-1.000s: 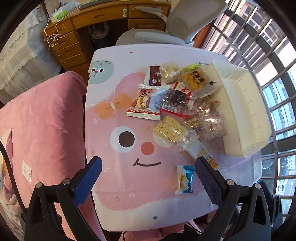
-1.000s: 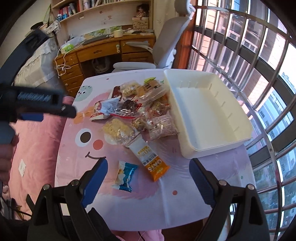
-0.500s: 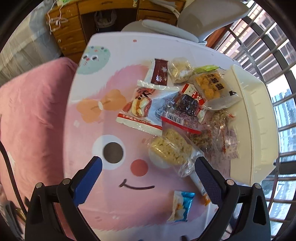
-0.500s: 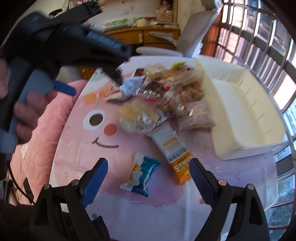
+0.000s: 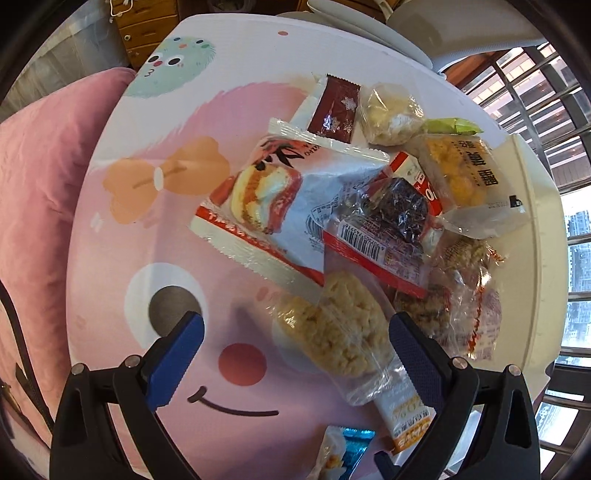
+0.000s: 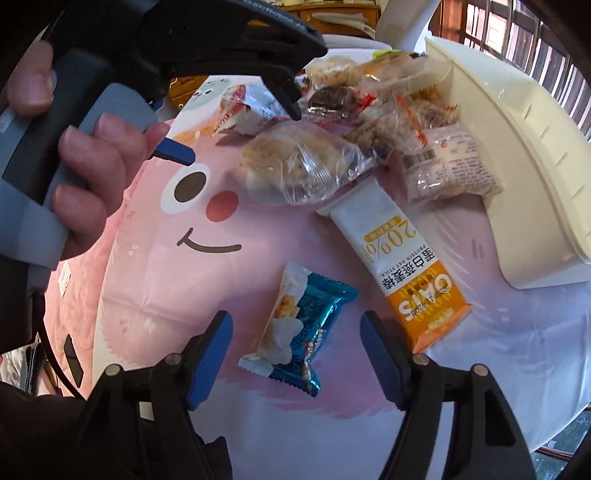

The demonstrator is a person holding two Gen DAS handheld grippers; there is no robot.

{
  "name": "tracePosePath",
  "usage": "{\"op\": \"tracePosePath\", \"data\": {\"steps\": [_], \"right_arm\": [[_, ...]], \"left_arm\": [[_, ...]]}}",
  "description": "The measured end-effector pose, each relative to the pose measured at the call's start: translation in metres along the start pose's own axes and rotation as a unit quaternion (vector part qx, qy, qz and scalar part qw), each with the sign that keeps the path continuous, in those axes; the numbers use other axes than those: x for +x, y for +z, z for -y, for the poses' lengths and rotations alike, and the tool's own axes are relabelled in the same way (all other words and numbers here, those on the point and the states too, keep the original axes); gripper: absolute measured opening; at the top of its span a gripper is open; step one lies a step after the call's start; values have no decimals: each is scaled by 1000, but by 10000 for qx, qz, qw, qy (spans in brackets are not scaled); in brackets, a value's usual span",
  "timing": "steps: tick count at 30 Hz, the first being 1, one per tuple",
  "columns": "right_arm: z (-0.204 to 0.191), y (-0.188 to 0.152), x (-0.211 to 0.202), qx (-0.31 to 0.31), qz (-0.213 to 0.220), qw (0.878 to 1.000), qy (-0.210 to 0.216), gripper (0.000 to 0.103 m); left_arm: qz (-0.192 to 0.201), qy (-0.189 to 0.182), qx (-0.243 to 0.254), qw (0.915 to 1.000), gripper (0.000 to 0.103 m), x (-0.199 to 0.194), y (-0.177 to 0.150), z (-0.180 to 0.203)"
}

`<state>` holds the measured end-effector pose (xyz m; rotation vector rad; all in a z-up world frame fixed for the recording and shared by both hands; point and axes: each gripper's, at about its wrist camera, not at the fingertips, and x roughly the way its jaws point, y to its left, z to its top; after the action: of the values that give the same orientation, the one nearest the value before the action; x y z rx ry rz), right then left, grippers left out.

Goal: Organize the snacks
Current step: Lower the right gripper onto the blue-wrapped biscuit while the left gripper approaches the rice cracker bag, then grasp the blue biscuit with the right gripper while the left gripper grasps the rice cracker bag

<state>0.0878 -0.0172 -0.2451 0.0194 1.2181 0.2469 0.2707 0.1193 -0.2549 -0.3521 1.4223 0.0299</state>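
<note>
Several snack packs lie in a pile on a pink cartoon tablecloth [image 5: 155, 236]. My left gripper [image 5: 295, 332] is open, low over a clear bag of rice cakes [image 5: 340, 328], its fingers either side of it. My right gripper [image 6: 295, 332] is open and straddles a blue candy pack [image 6: 303, 328] lying apart from the pile. An orange and white oat bar [image 6: 402, 266] lies next to it. A white empty bin [image 6: 517, 147] stands right of the pile. The left gripper body and hand [image 6: 92, 140] show at the upper left in the right wrist view.
A red and white cake pack [image 5: 273, 203], a dark brown sachet [image 5: 334, 110], a yellow pastry pack [image 5: 465, 173] and clear bags of sweets [image 5: 461, 295] fill the pile. A pink cushion [image 5: 33, 206] lies left of the table. A grey chair [image 5: 443, 22] and window bars stand beyond.
Both grippers have dropped toward the table. The left one moved forward over the rice cake bag. The right one closed in on the blue candy pack and its fingers narrowed somewhat.
</note>
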Motion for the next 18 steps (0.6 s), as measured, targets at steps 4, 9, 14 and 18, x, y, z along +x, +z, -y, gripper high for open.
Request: {"op": "tracePosePath", "data": {"steps": [4,9,14,18], "right_arm": [[3,4,6,3,-41,10000,1,61],[1,9,16,-24,-200,9998,3,49],[1,12,20,3,-291,9996,-29,37],[6,15,22,-7,-347,9994,-12,35]], "left_arm": [[9,-55,-28,10000,98,8,2,5],[-154,-76,-62,9998,92,24,7,21],[-345,-57,-105,9993,82,41,13,33],[-421,-108,-251,9987,70,48,11,30]]}}
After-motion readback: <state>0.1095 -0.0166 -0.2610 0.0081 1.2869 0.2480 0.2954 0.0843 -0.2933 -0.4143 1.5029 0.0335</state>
